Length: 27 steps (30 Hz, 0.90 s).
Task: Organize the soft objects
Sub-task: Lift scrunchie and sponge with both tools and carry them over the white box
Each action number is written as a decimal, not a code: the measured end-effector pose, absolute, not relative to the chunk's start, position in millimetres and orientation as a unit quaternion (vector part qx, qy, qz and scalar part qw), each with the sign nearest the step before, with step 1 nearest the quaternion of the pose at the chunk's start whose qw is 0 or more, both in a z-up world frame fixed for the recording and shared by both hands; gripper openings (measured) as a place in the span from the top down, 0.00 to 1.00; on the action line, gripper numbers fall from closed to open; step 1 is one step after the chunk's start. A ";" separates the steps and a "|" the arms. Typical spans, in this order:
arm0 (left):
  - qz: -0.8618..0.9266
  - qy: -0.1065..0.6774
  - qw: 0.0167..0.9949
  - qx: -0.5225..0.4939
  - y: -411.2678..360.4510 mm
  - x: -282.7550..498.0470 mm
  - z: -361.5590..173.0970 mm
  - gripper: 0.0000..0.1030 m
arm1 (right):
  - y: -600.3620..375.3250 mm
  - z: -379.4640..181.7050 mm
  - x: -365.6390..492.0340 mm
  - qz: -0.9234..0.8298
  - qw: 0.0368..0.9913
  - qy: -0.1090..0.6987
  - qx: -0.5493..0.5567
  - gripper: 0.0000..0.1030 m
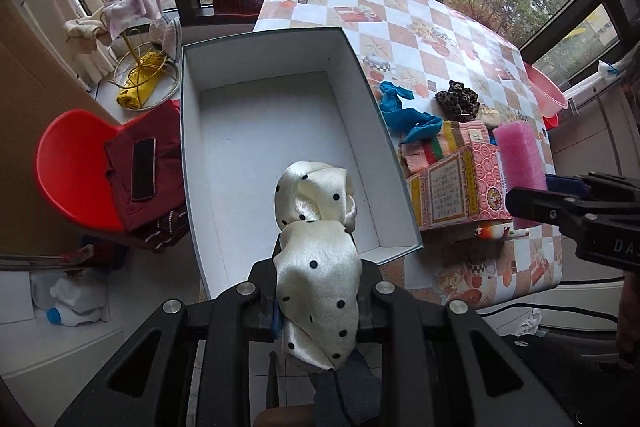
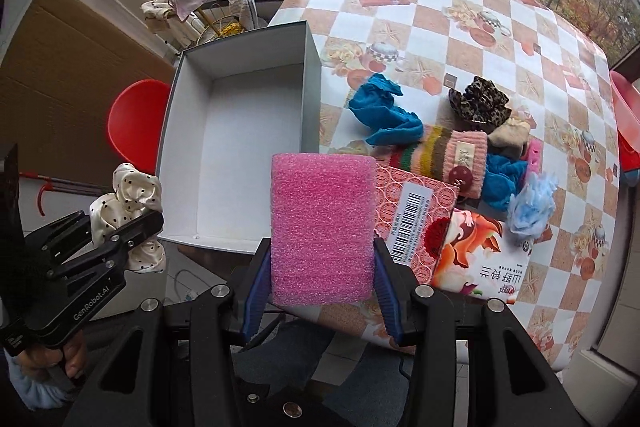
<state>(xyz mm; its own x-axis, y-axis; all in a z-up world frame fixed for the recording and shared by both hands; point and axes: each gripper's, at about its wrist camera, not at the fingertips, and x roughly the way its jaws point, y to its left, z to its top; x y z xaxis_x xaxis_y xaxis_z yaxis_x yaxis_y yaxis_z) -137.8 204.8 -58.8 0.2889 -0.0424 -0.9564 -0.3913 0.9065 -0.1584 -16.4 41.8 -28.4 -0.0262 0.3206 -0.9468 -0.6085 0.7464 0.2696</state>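
Windows with a wet street beyond back a table (image 2: 460, 27) under a checked cloth, and the landmark is the white box (image 2: 240, 27) at its near left corner, its floor bare. Both tools hang over the near end of that box. The right gripper (image 2: 322, 291) is clamped on a pink foam block (image 2: 322, 223) just right of the box's near wall. The left gripper (image 1: 318, 307) is pinched tight on a cream dotted scrunchie (image 1: 320, 267), most of which bulges free above the jaws over the box's near edge.

The risk I see: the scrunchie's slippery satin could slide out and land outside the near wall, and the two tools are close enough to knock together if both release at once.

Right of the box lie printed cartons (image 2: 420, 223), a striped sock (image 2: 448, 151), blue stockings (image 2: 384, 111) and a leopard scrunchie (image 2: 480, 103), none blocking the opening. Left of the box stands a red chair (image 1: 72, 167) holding a phone (image 1: 143, 169).
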 end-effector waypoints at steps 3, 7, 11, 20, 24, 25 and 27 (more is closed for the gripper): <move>0.118 0.583 0.779 -0.201 211.3 -143.7 -63.3 0.75 | 59.0 -28.2 -20.2 0.349 0.680 0.631 -0.131 0.53; 0.125 0.581 0.776 -0.212 217.8 -147.4 -67.6 0.75 | 78.1 -29.6 -25.3 0.361 0.671 0.630 -0.150 0.53; 0.134 0.581 0.773 -0.217 225.3 -149.8 -70.4 0.75 | 92.1 -31.2 -29.7 0.370 0.663 0.631 -0.160 0.53; 0.153 0.582 0.766 -0.227 240.3 -150.3 -78.1 0.75 | 110.8 -39.2 -29.7 0.375 0.652 0.638 -0.168 0.53; 0.154 0.590 0.759 -0.228 242.2 -147.2 -87.1 0.75 | 116.4 -46.5 -27.4 0.371 0.649 0.644 -0.165 0.53; 0.153 0.593 0.757 -0.227 242.0 -146.4 -89.4 0.75 | 117.8 -49.2 -26.7 0.369 0.647 0.647 -0.163 0.53; 0.152 0.597 0.755 -0.226 240.2 -143.9 -94.0 0.75 | 119.7 -54.3 -25.5 0.366 0.643 0.653 -0.160 0.53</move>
<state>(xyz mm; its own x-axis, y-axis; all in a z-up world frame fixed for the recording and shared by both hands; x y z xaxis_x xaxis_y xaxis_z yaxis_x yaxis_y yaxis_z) -143.9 240.2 -94.0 0.2406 -0.0406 -0.9698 -0.4982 0.8523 -0.1593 -25.5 119.7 -54.3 -0.1209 0.2619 -0.9575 -0.6802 0.6806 0.2721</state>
